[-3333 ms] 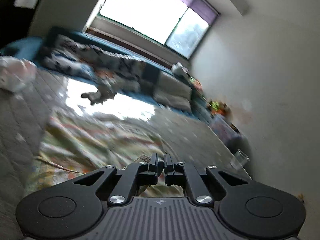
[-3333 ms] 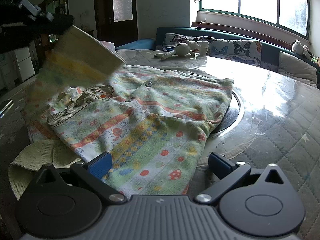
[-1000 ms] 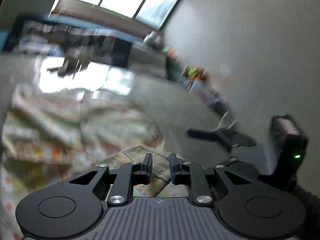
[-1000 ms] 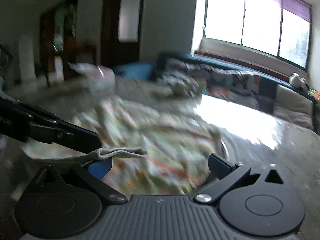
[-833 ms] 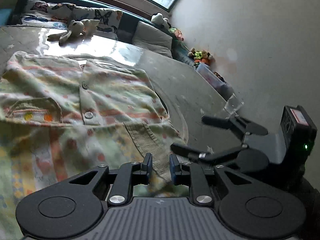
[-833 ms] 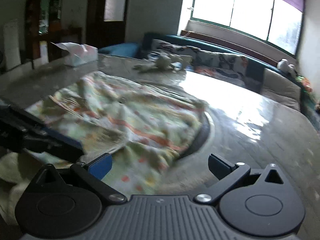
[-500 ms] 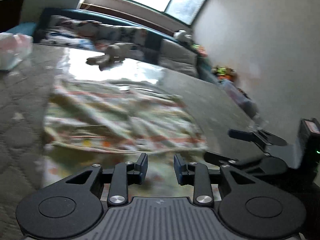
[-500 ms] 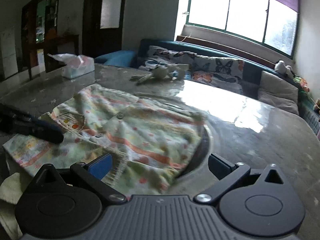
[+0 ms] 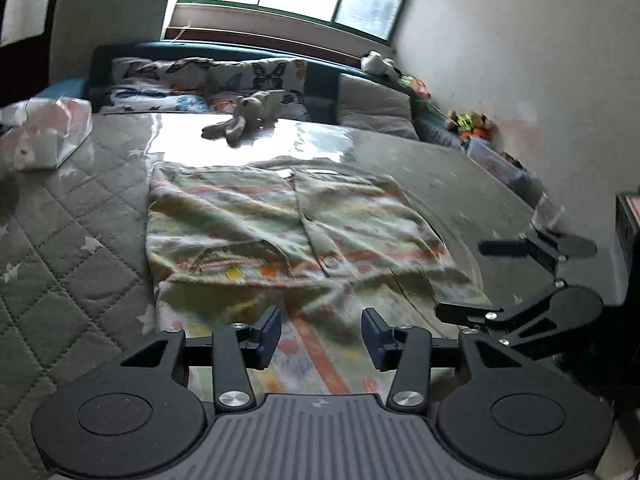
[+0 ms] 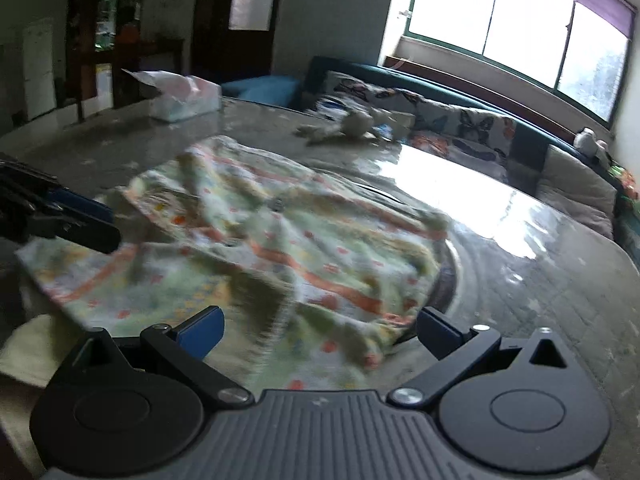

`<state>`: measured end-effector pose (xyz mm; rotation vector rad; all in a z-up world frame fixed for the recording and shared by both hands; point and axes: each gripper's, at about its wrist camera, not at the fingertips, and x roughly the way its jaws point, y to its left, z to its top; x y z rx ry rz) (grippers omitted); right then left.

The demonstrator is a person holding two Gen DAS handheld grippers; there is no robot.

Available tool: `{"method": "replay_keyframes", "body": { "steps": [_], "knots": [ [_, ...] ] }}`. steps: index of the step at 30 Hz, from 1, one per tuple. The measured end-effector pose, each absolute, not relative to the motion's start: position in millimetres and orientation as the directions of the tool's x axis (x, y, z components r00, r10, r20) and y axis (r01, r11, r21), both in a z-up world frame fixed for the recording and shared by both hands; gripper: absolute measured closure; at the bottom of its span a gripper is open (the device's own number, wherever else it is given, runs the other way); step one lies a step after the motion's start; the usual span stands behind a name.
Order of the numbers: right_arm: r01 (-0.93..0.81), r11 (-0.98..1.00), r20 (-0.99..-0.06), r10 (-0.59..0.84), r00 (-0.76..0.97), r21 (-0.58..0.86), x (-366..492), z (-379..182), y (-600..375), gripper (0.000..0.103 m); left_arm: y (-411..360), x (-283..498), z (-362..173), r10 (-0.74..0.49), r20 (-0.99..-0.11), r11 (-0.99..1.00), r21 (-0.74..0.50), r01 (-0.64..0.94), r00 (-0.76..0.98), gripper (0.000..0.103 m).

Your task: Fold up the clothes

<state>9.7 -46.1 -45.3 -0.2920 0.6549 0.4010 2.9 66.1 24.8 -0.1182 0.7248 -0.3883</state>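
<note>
The patterned shirt (image 9: 288,220) lies partly folded on the worktop (image 9: 72,240). The left hand-held gripper (image 9: 320,330) and the right hand-held gripper (image 10: 320,326) both hover spread and empty. Further folding likely needs a fresh edge grasp.

The shirt (image 9: 296,232) covers the middle of the table (image 9: 80,240). Bare table is on both sides of it, w/ room to pass. Far left stands a tissue pack (image 9: 44,136), far edge has a toy rabbit (image 9: 244,116), both well apart from the shirt. The right gripper (image 9: 472,280) hangs near the shirt's right edge and narrows that side.
</note>
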Motion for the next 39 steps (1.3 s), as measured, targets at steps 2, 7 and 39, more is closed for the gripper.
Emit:
{"method": "replay_keyframes", "body": {
  "steps": [2,7,39],
  "knots": [
    [-0.470,0.872,-0.644,0.280,0.712,-0.141,3,-49,-40,0.000,63,-5,23,-0.367,-0.632,0.928,-0.197,0.317,0.682,0.055],
    [-0.468,0.870,-0.662,0.260,0.703,-0.156,-8,-57,-43,0.000,72,-22,8,-0.280,-0.661,0.954,-0.108,0.281,0.696,0.055],
    [-0.420,0.900,-0.664,0.242,0.707,-0.119,-11,-55,-59,0.000,89,-79,14,-0.257,-0.647,0.931,0.033,0.363,0.718,0.049]
  ]
}}
